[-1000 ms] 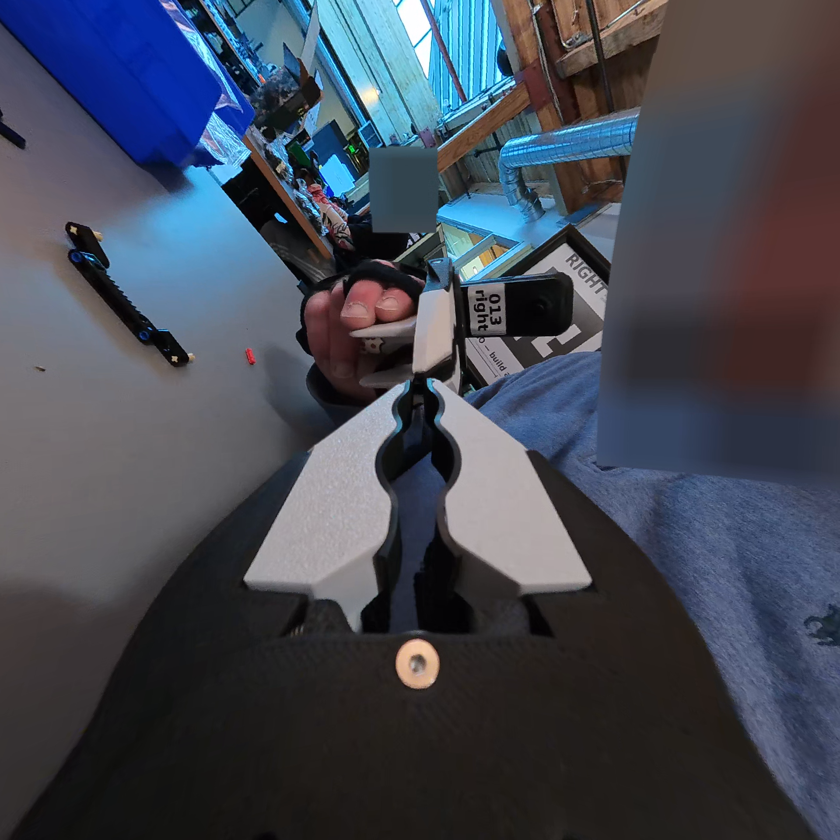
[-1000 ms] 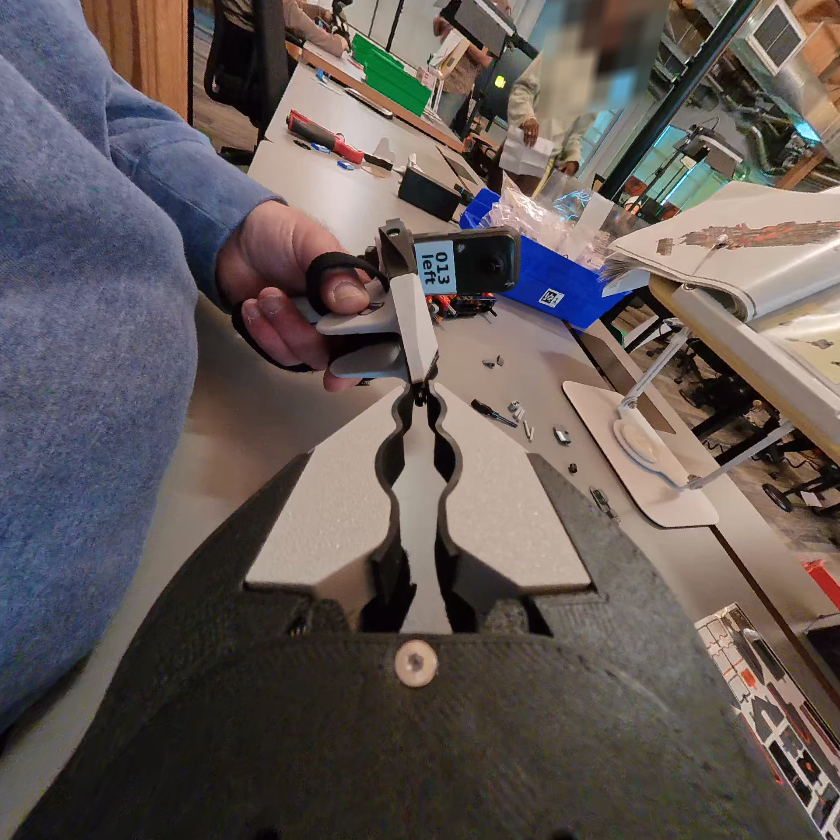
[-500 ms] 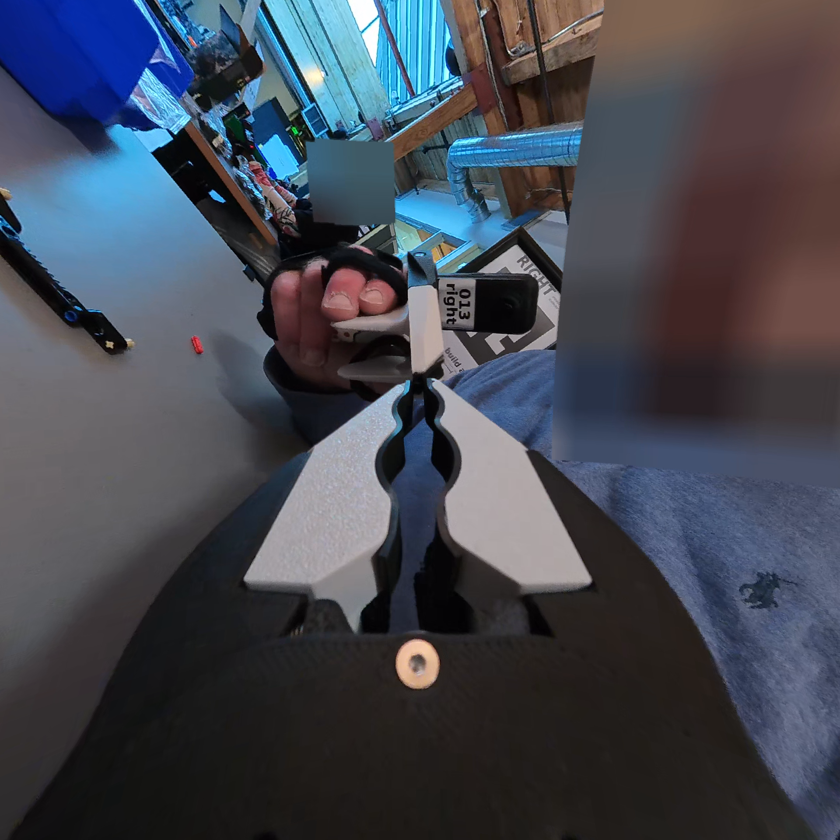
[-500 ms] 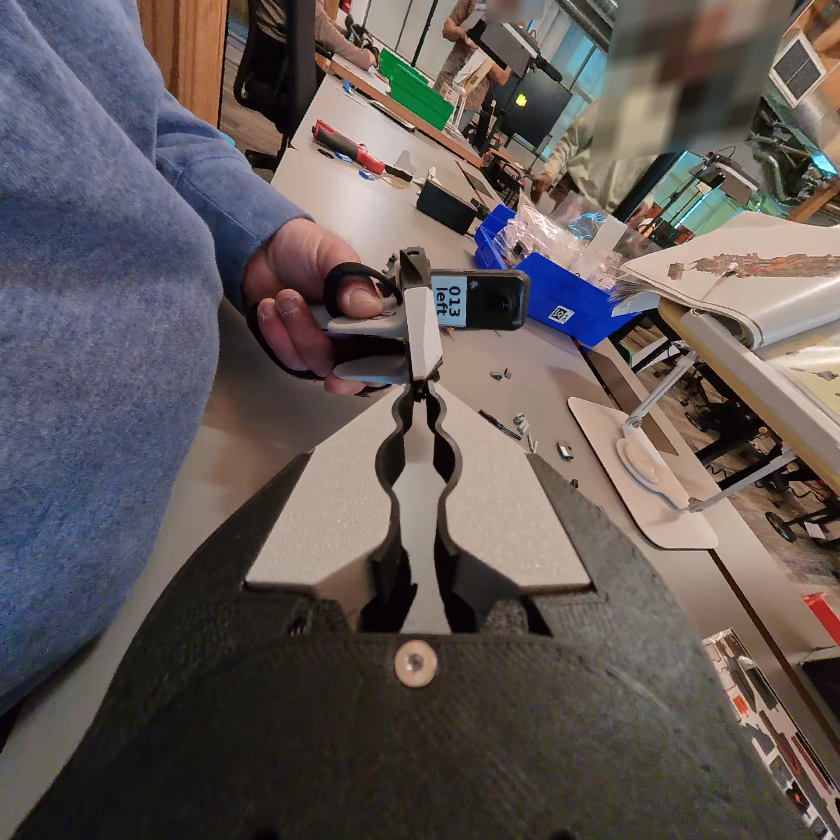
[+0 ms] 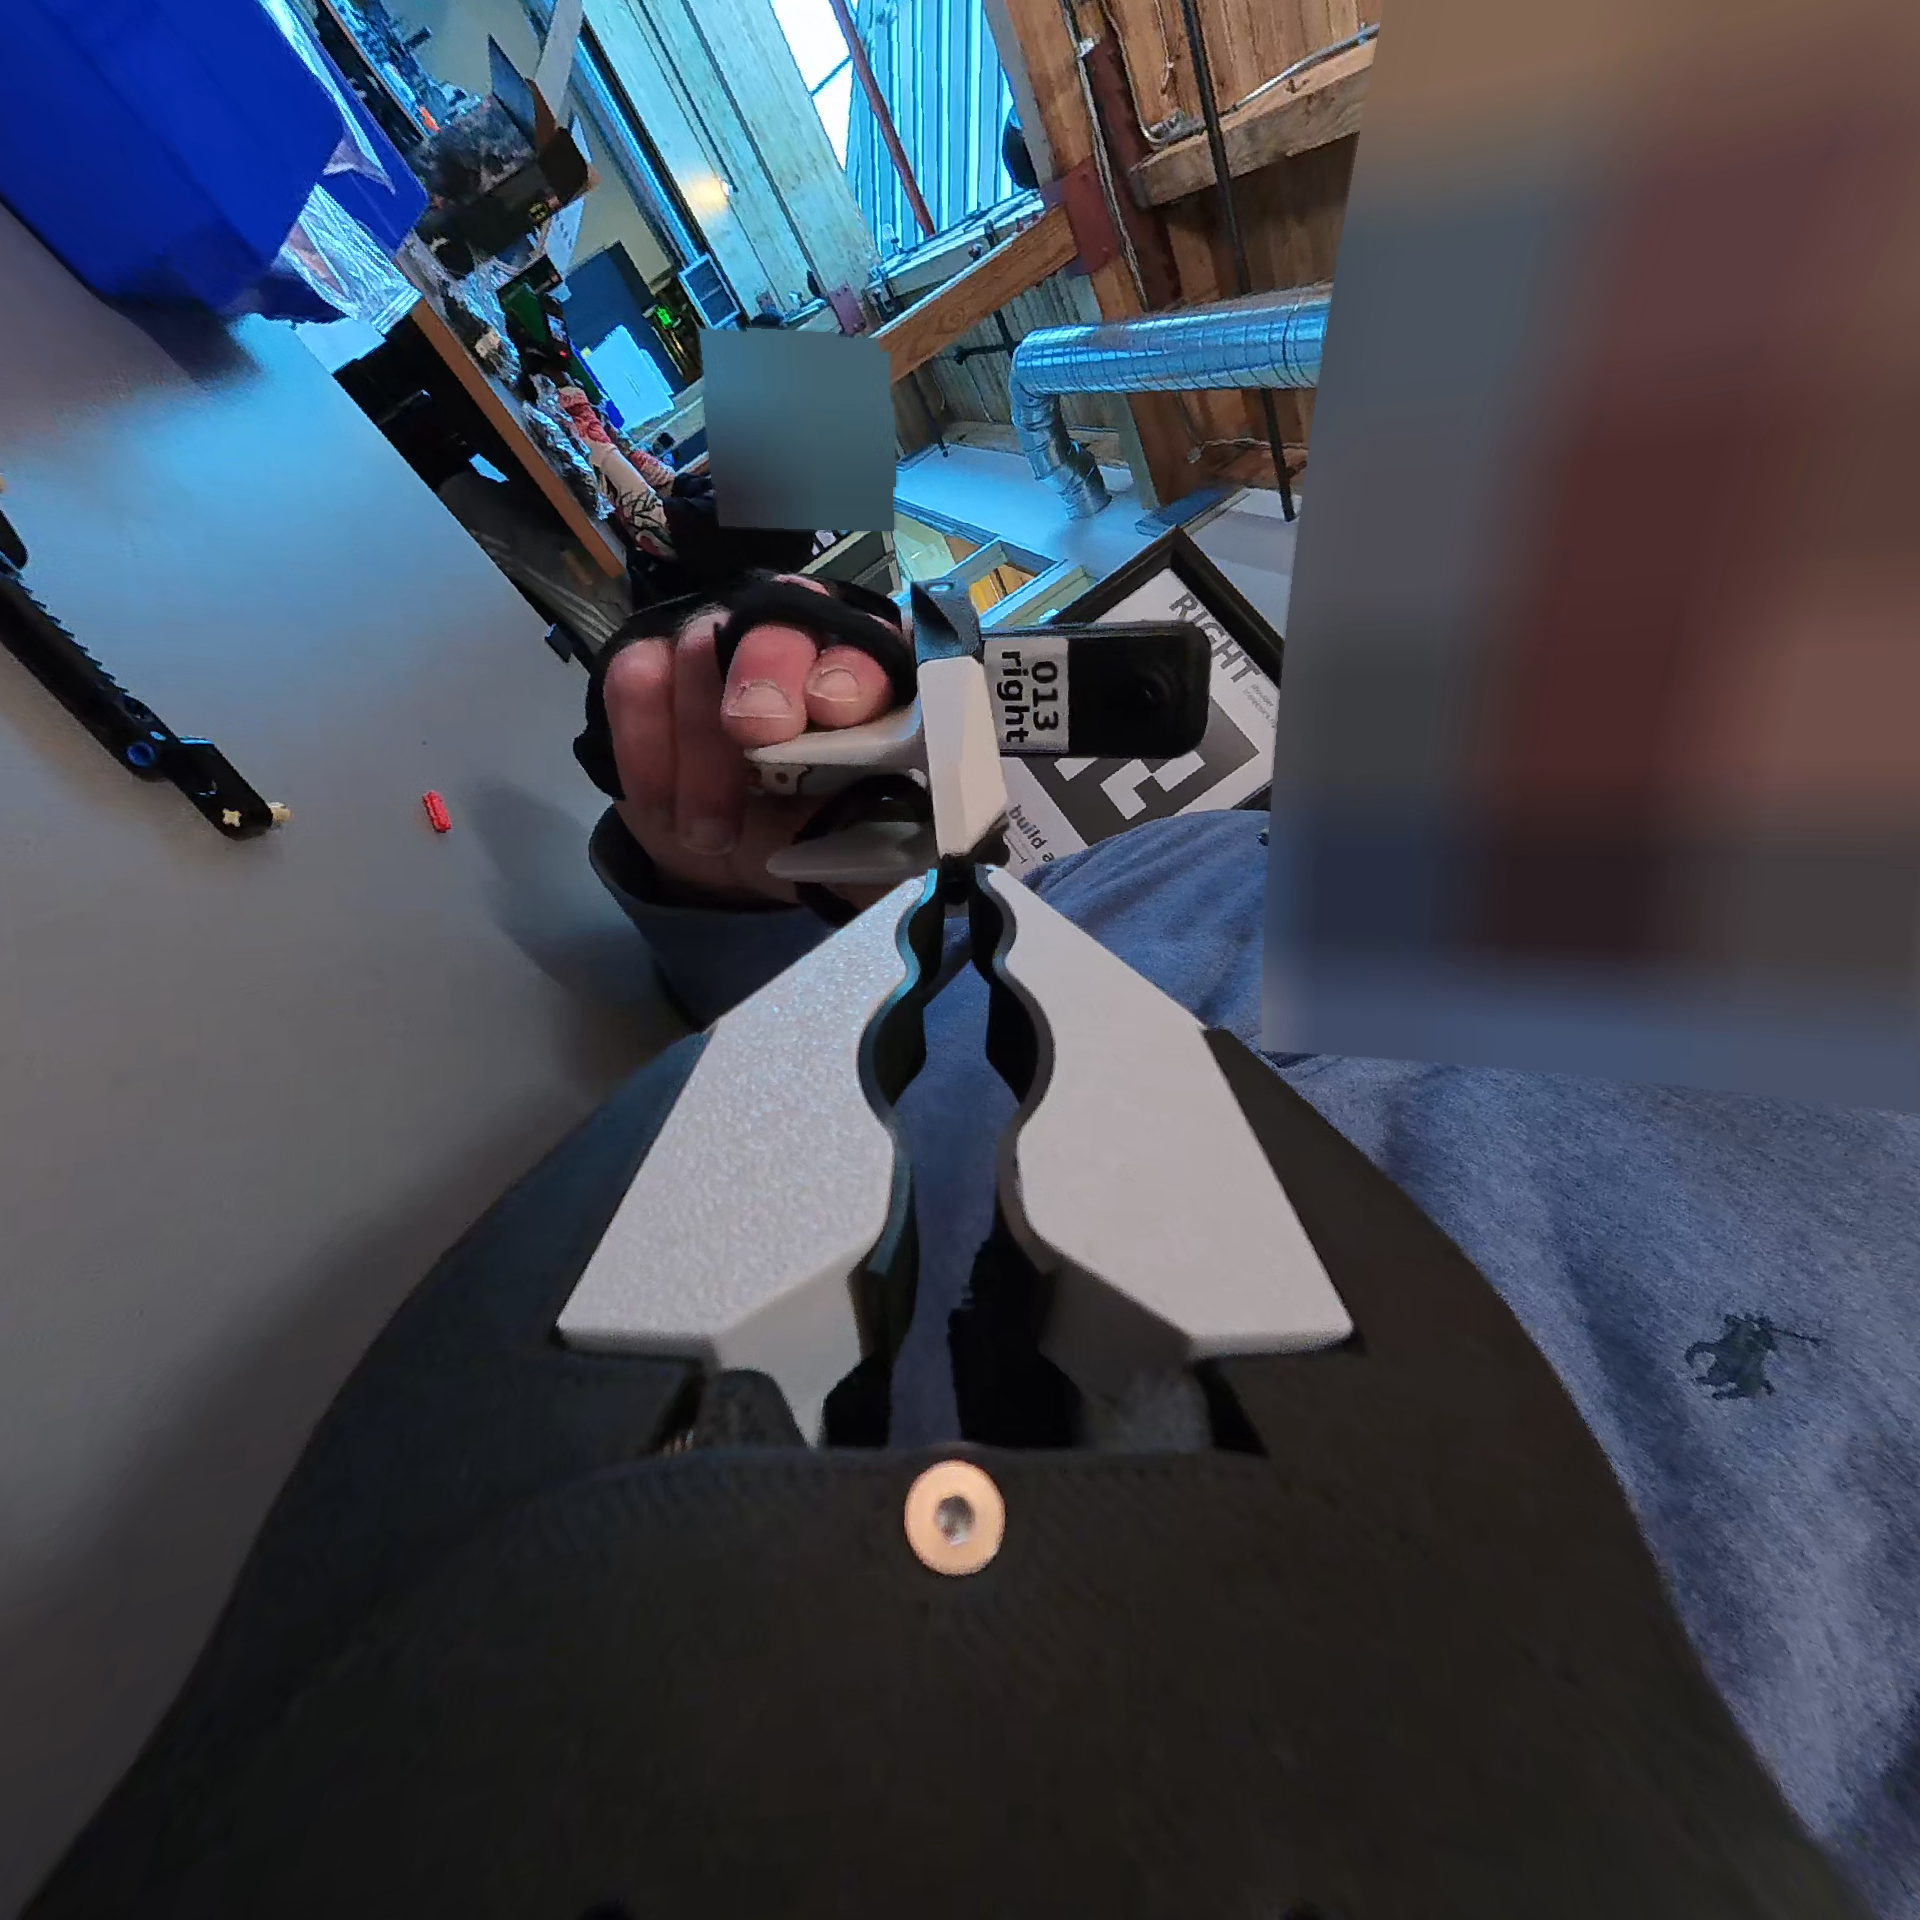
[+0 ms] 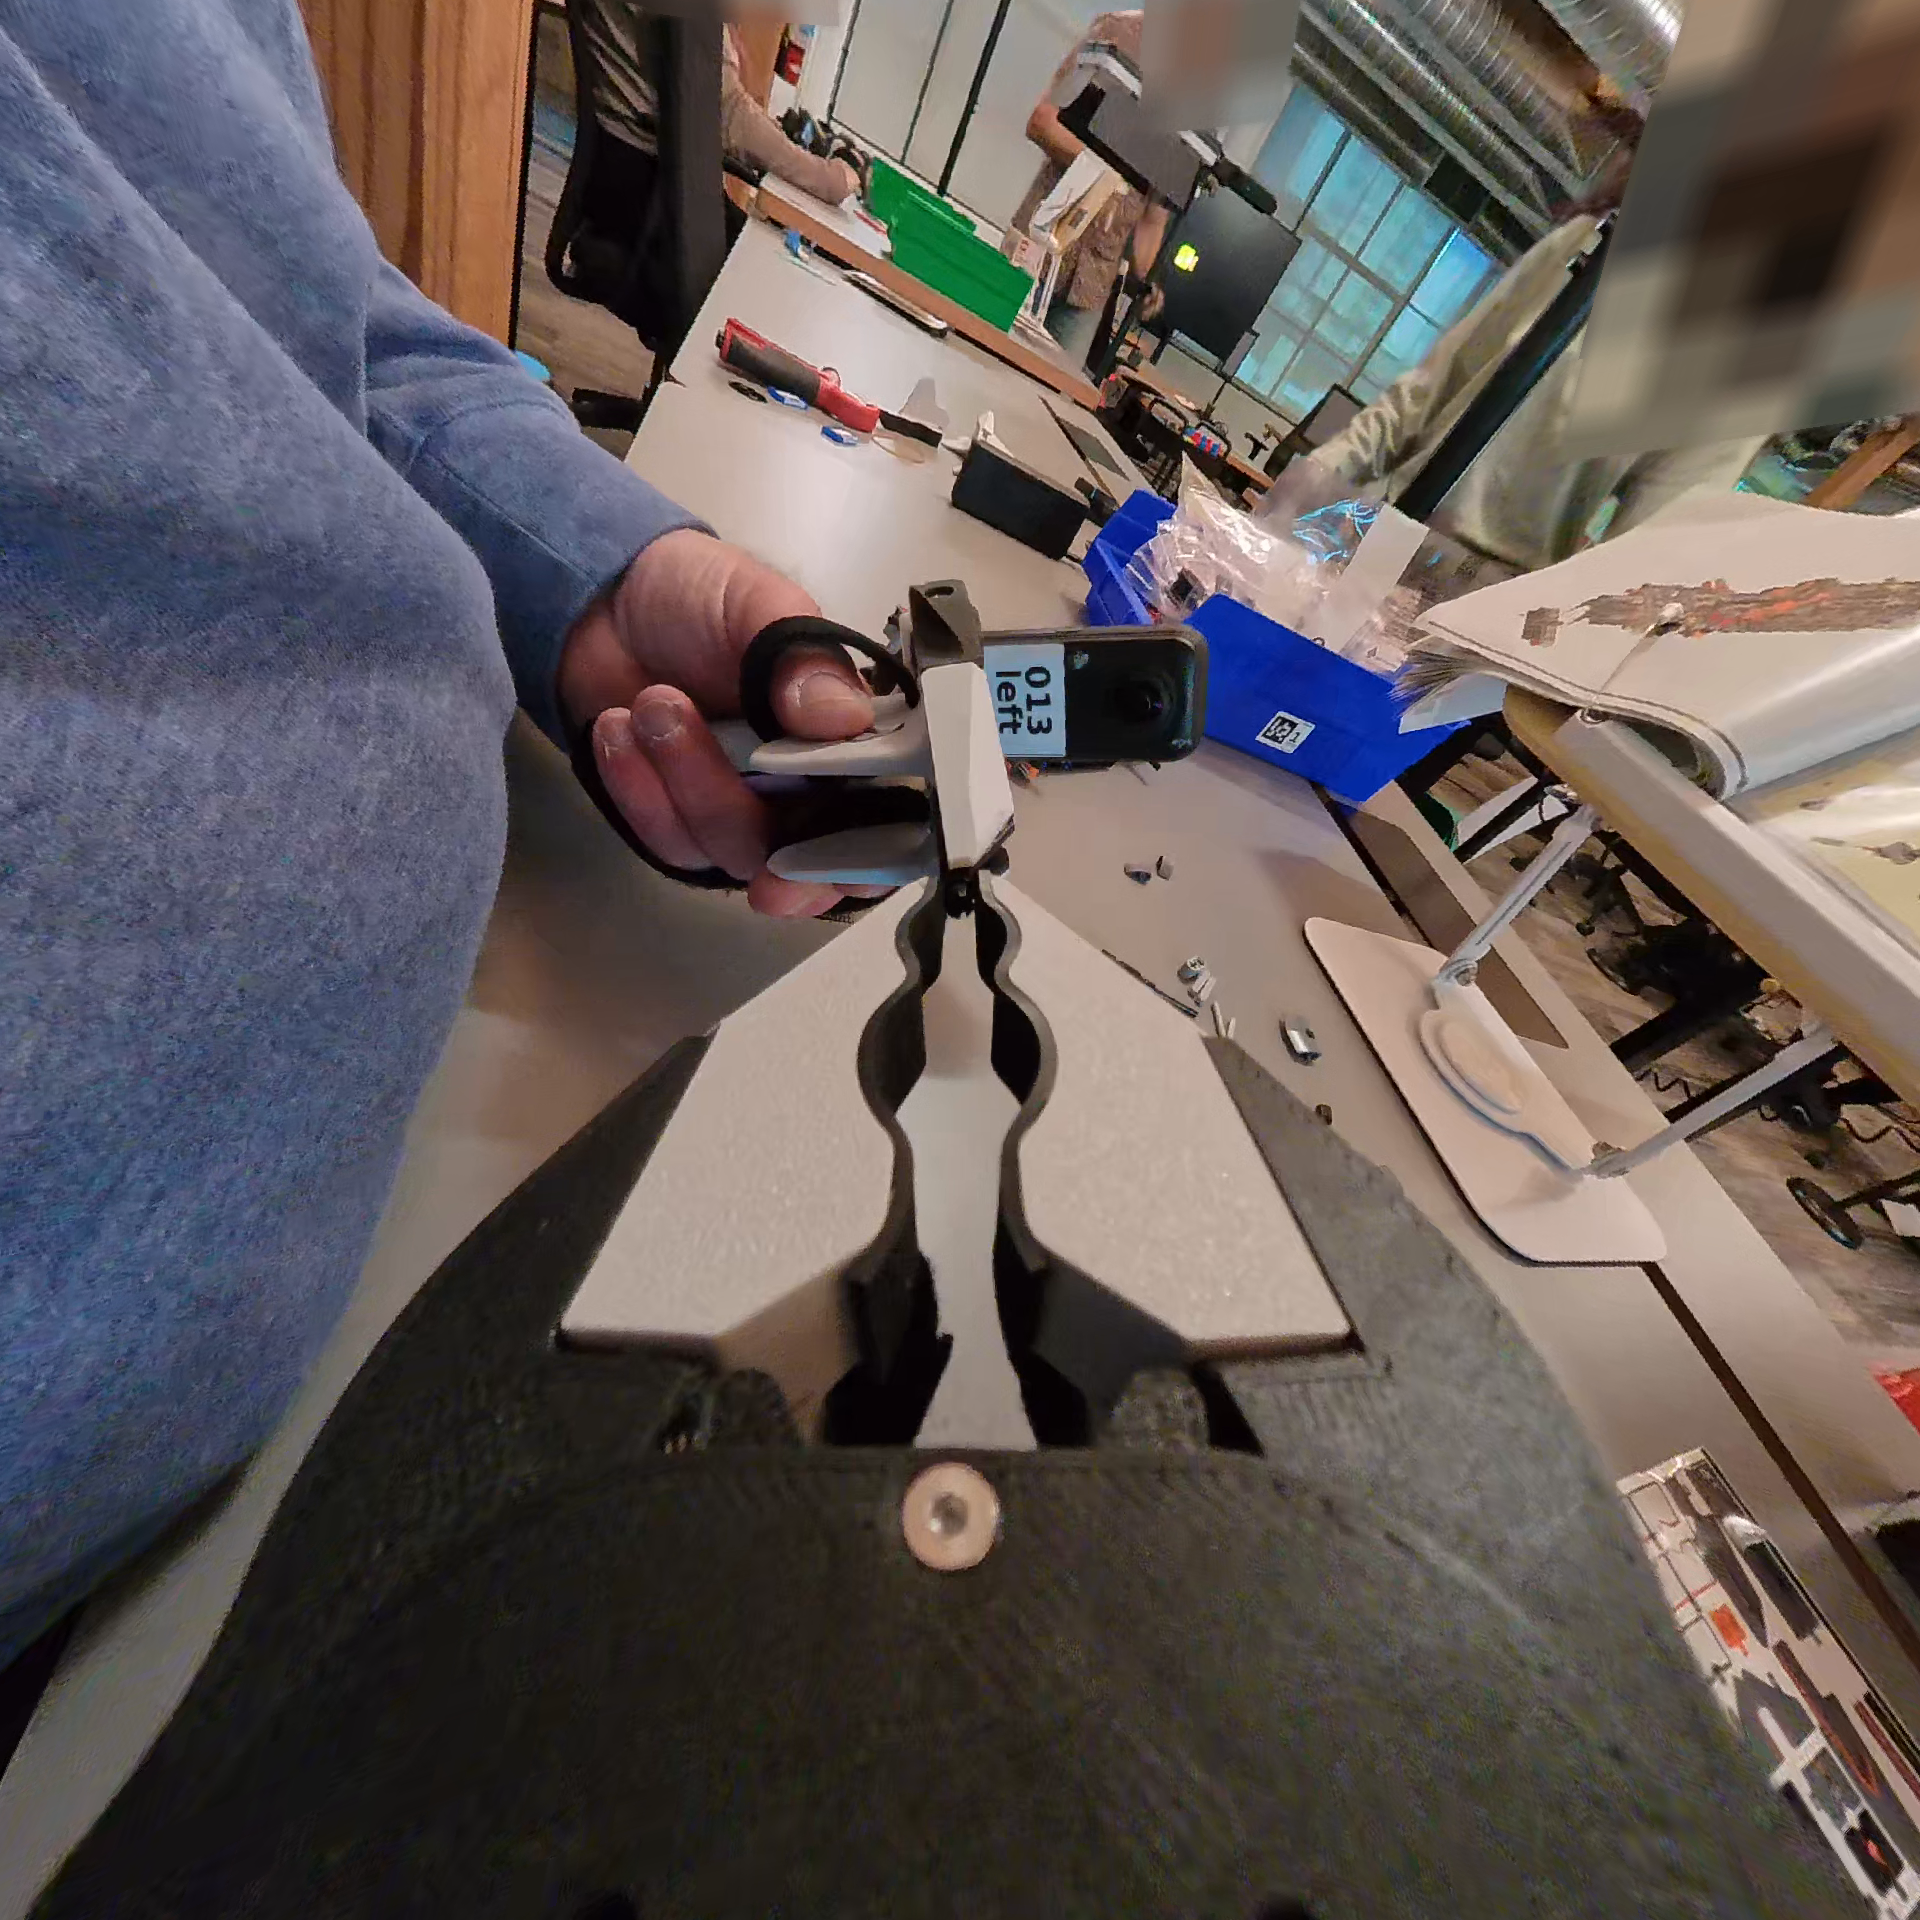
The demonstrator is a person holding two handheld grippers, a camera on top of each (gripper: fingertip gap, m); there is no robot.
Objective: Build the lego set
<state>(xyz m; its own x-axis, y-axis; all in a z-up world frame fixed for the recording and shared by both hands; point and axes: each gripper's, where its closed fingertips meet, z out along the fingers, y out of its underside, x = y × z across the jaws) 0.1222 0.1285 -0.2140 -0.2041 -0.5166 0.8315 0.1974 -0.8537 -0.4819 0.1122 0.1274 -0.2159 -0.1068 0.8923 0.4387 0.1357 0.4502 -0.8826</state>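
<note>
Black rack (image 5: pixel 114 727) slid back right; jaws tip-to-tip, pinched on tiny dark piece.

A grey table (image 5: pixel 260 1039) is seen carrying a long black lego beam (image 5: pixel 114 727) and, near it, 1 small red piece (image 5: pixel 436 812). A blue bin (image 6: pixel 1299 686), scattered small grey pieces (image 6: pixel 1195 977) and a white stand base (image 6: pixel 1455 1091) are also borne on the table.

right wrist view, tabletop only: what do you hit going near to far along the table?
Instruction sheet → white stand base → small grey pieces → blue bin → black box → red tool → green bins.
</note>
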